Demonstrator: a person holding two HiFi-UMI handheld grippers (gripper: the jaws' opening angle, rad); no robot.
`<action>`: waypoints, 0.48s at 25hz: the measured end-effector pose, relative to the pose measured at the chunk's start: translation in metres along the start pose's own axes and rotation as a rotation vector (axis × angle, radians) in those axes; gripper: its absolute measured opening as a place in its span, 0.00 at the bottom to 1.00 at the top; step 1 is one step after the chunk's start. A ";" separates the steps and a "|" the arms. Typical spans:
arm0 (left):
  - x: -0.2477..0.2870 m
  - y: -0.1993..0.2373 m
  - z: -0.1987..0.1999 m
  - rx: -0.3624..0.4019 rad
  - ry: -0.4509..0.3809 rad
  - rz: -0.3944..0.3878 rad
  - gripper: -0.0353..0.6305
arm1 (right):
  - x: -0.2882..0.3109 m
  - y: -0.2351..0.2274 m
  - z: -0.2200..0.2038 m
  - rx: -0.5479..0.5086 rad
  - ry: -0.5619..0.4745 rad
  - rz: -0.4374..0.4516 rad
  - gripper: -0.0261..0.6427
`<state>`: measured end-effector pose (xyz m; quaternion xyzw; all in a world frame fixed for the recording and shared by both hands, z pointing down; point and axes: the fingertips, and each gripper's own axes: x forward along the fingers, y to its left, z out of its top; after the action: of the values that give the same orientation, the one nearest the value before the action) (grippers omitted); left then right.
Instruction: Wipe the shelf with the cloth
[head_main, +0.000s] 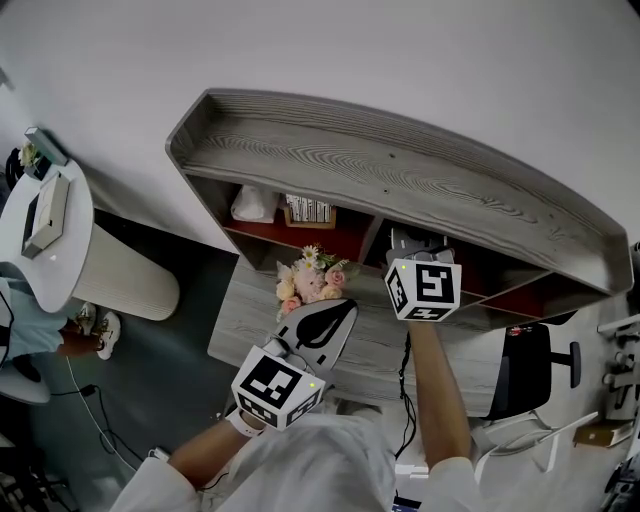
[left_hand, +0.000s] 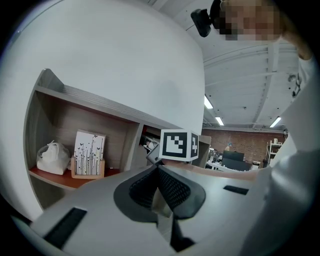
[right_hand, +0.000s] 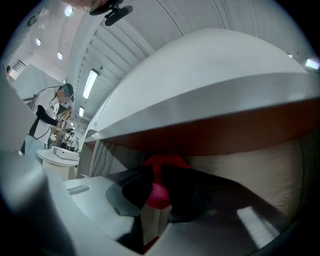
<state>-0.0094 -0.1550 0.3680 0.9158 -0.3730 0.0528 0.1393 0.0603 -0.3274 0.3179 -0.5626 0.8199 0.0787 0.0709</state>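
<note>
A grey wooden wall shelf (head_main: 400, 170) with red-lined compartments hangs over a desk. My right gripper (head_main: 418, 243) reaches into the middle compartment, under the top board. In the right gripper view it (right_hand: 157, 192) is shut on a red cloth (right_hand: 165, 162), which bulges out between the dark pads close to the compartment's back wall. My left gripper (head_main: 347, 305) is held lower, over the desk beside the flowers, pointing at the shelf. Its jaws (left_hand: 159, 170) are shut with nothing between them. The right gripper's marker cube (left_hand: 179, 145) shows just beyond them.
A white pouch (head_main: 253, 205) and a card holder (head_main: 307, 210) stand in the left compartment. A pink flower bouquet (head_main: 308, 280) sits on the grey desk (head_main: 380, 350) below. A round white table (head_main: 60, 250) is at left, a black chair (head_main: 525, 365) at right.
</note>
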 end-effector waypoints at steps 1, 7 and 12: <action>0.000 0.000 -0.001 0.000 0.002 0.001 0.06 | 0.003 0.000 0.001 -0.005 -0.004 -0.002 0.17; 0.003 -0.007 -0.009 -0.005 0.021 -0.005 0.06 | 0.016 -0.008 -0.001 -0.021 -0.022 0.013 0.17; 0.003 -0.015 -0.017 -0.004 0.043 -0.009 0.06 | 0.015 -0.013 -0.004 -0.132 0.015 -0.014 0.17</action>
<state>0.0032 -0.1417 0.3814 0.9159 -0.3658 0.0713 0.1493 0.0669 -0.3468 0.3179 -0.5723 0.8095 0.1278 0.0280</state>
